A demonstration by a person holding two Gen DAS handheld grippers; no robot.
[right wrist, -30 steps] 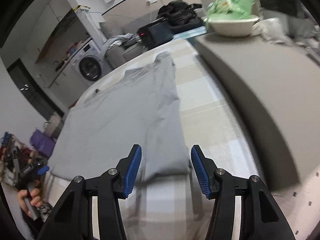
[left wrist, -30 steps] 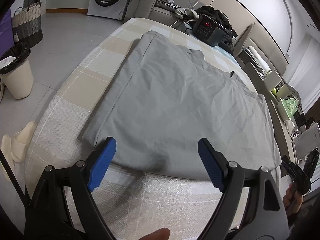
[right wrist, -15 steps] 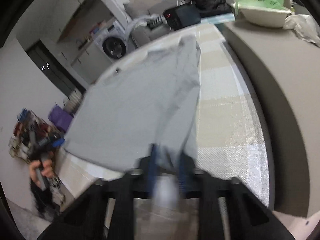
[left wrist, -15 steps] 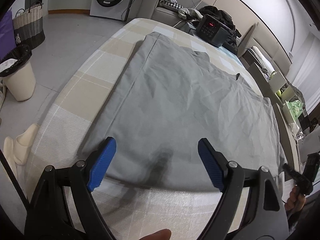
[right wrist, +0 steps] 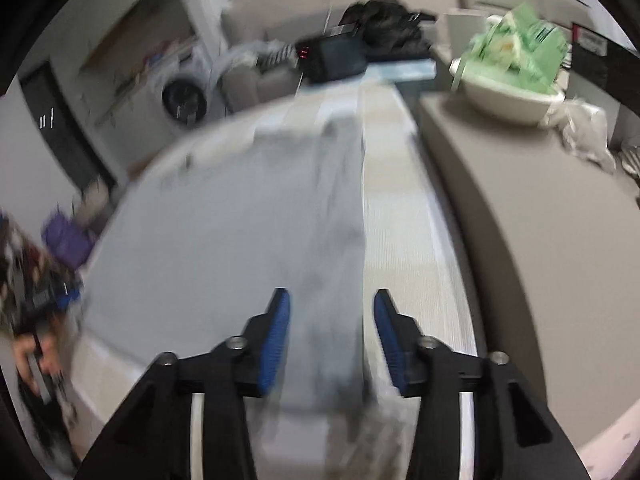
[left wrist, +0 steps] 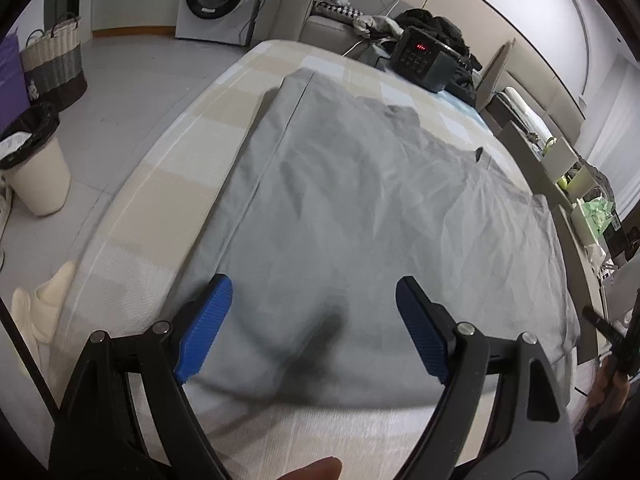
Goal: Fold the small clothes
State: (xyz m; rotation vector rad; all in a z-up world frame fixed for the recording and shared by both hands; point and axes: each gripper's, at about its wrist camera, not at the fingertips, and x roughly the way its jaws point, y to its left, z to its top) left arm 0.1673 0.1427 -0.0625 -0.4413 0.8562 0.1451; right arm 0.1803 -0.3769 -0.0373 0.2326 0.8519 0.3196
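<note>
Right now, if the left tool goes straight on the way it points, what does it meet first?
Most likely the grey cloth on the bed: it lies right ahead of the open left tool.

We see a grey garment (left wrist: 360, 220) spread flat and lightly creased across the checked surface (left wrist: 168, 176), its left edge folded into a narrow strip.

Open left gripper (left wrist: 314, 330) above grey garment (left wrist: 380, 216)

Near edge of bed (left wrist: 132, 184) open for approach; far end blocked by radio (left wrist: 424, 60), right by ledge (right wrist: 520, 220) w/ bowl (right wrist: 508, 98).
</note>
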